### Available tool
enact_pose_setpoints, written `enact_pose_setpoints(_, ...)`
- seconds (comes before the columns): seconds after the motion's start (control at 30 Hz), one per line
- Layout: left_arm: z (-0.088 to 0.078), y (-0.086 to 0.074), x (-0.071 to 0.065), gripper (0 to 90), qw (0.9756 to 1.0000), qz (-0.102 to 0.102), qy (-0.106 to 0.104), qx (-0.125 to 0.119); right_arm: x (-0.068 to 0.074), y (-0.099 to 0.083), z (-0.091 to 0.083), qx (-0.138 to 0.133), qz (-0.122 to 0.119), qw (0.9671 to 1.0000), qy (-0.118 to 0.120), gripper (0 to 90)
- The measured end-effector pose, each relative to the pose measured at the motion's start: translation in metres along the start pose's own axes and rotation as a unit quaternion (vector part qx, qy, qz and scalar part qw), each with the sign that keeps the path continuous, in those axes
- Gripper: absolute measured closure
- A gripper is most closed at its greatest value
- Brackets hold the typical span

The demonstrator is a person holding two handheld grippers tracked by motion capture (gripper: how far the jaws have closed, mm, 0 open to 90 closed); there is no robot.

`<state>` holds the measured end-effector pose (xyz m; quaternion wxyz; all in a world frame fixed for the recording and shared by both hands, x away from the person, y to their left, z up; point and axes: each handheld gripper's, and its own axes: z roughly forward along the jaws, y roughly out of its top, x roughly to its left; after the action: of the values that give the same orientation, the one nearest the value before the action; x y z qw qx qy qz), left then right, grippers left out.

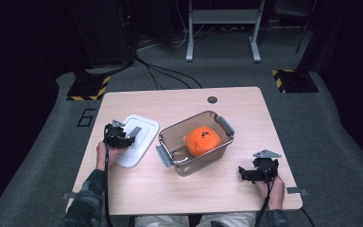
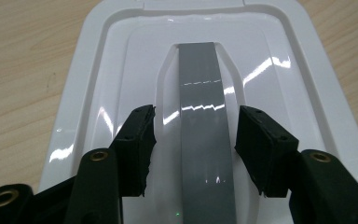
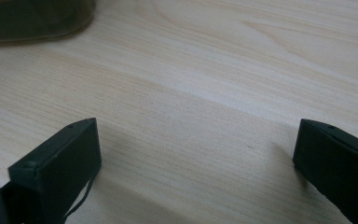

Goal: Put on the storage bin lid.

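My left gripper (image 2: 195,144) sits low over the white lid (image 2: 121,70), jaws partly closed and straddling the grey handle strip (image 2: 204,107) that runs down the lid's middle. A sliver of white lid shows between the strip and each pad, so the pads are not pressing on it; nothing gripped. In the high view the left gripper (image 1: 118,135) rests over the near half of the lid (image 1: 142,142), my left hand (image 1: 105,152) behind it.

The lid lies flat on the wooden table (image 1: 179,189), near its left edge, just beside the clear brownish bin (image 1: 170,137); whether the two touch I cannot tell. The bin stands mid-table, turned at an angle, uncovered, grey latch handles at both short ends. Inside it sits an orange plush toy (image 1: 202,140), toward the bin's right end, with a dark mark on its top.

My right gripper (image 3: 196,154) has its jaws spread wide, nothing between them, bare wood grain underneath. A dark corner of the bin (image 3: 32,18) shows at the upper left of the right gripper view. In the high view the right gripper (image 1: 257,171) sits near the table's front right corner, well apart from the bin, my right hand (image 1: 274,189) holding it from behind.

A small dark round cable port (image 1: 212,100) lies near the table's far edge.
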<state>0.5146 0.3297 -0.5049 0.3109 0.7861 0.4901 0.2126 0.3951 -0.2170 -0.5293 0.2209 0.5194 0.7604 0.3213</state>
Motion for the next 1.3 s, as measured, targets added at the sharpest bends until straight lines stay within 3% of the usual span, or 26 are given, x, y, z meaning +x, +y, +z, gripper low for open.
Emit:
enact_pose_setpoints(0.1, 0.001, -0.001, -0.001, 55.0, 0.9998, 0.017, 0.006, -0.001, 0.0, 0.0, 0.0, 0.0, 0.001, 1.0, 0.0, 0.0)
enact_pose_setpoints(0.17, 0.001, -0.004, 0.0, 65.3, 0.9999, 0.0, -0.009, -0.01, 0.0, 0.0, 0.0, 0.0, 0.0, 1.0, 0.0, 0.0)
enact_pose_setpoints(0.23, 0.002, -0.005, 0.0, 65.7, 0.9997, -0.011, -0.012, -0.018, 0.0, 0.0, 0.0, 0.0, 0.0, 1.0, 0.0, 0.0)
enact_pose_setpoints(0.4, 0.0, -0.005, 0.001, 66.5, 0.9998, -0.004, -0.01, -0.015, 0.0, 0.0, 0.0, 0.0, 0.0, 1.0, 0.0, 0.0)
enact_pose_setpoints(0.63, -0.011, -0.004, 0.004, 66.5, 0.9994, -0.02, -0.01, -0.027, 0.0, 0.0, 0.0, -0.001, 0.001, 1.0, -0.002, 0.0)
enact_pose_setpoints(1.0, -0.031, 0.008, 0.001, 66.5, 0.9993, -0.006, -0.005, -0.037, 0.0, 0.0, 0.0, 0.0, 0.001, 1.0, -0.001, 0.0)
enact_pose_setpoints(1.3, -0.043, 0.02, -0.002, 66.5, 0.9989, -0.003, -0.013, -0.046, 0.0, 0.0, 0.0, 0.0, 0.001, 1.0, -0.001, 0.0)
